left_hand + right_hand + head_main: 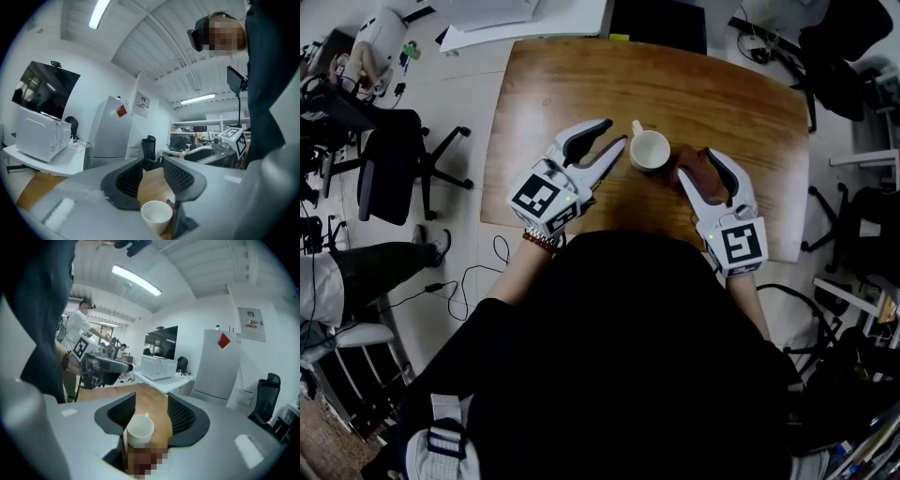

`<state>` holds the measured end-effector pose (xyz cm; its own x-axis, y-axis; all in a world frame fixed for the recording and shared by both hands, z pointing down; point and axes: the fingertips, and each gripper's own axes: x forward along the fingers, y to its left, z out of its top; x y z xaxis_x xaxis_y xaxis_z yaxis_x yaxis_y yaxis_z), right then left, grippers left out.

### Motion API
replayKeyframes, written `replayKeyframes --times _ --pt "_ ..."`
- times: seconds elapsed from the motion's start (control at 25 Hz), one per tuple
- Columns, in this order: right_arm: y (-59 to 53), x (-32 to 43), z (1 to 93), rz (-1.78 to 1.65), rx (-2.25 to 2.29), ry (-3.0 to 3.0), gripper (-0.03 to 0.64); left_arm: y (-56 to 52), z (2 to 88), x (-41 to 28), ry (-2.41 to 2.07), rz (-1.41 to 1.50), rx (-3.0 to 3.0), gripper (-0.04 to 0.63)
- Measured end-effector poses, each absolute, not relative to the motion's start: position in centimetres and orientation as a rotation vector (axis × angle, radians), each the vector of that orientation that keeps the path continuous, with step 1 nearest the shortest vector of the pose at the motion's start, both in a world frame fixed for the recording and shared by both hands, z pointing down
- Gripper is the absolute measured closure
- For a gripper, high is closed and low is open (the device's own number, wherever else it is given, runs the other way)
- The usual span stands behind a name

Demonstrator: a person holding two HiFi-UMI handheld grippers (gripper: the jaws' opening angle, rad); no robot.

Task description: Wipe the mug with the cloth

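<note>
A white mug (650, 150) stands upright on the wooden table (741, 103), handle pointing away from me. My left gripper (614, 133) reaches in from the mug's left, jaws open and empty, their tips just short of the mug. In the left gripper view the mug (157, 215) sits low, below the open gripper (153, 164). A dark red cloth (694, 169) lies bunched to the mug's right, between the wide-open jaws of my right gripper (696, 164). In the right gripper view the mug (139, 430) stands just ahead of that open gripper (151, 401), and the cloth at its base is blurred.
A black office chair (394, 159) stands on the floor left of the table, with cables (478, 272) beside it. More chairs and shelving (853, 75) crowd the right side. A desk with a microwave (37, 136) and a grey fridge (110, 136) lie beyond the table.
</note>
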<state>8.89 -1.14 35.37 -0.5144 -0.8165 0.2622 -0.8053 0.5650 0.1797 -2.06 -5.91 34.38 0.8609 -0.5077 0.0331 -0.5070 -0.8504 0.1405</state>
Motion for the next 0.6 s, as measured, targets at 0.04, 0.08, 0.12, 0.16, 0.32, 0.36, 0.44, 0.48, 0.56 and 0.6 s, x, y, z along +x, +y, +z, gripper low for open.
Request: replayKeyframes --times 0.04,0.08,0.12,0.16,0.32,0.36,0.44,0.48,0.56,0.6 --pt "-1.1 8.3 34.1 -0.095 1.358 -2.518 0.408 -5.7 33.6 -1.8 -0.812 -0.024 2.891 0.447" --pt "-1.0 7.8 33.1 -0.128 1.388 -2.542 0.408 -5.5 32.9 -1.6 -0.837 -0.033 2.897 0.428" --pt "-1.1 7.6 32.6 -0.141 1.415 -2.555 0.408 -5.1 32.3 -1.4 -0.864 -0.034 2.908 0.416" --pt "-1.1 7.5 32.3 -0.137 1.437 -2.561 0.408 -4.8 31.9 -1.2 -0.887 -0.030 2.924 0.407" --pt "-1.4 7.8 32.8 -0.053 1.468 -2.550 0.408 -3.9 31.6 -0.2 -0.892 -0.014 2.971 0.388" --pt "-1.7 7.3 33.1 -0.028 1.465 -2.537 0.408 -3.9 31.7 -0.4 -0.869 -0.015 2.965 0.388" --pt "-2.3 5.6 33.7 0.000 1.443 -2.504 0.408 -3.9 31.7 -1.7 -0.836 -0.016 2.948 0.388" --pt "-2.6 4.6 34.0 0.008 1.429 -2.494 0.410 -3.9 31.5 -2.4 -0.833 -0.028 2.941 0.388" --pt "-3.2 3.7 34.3 0.020 1.406 -2.490 0.411 -4.1 31.4 -2.7 -0.830 -0.042 2.941 0.388" --pt "-3.3 3.8 34.4 0.023 1.400 -2.493 0.411 -4.0 31.8 -2.4 -0.820 -0.023 2.950 0.388"
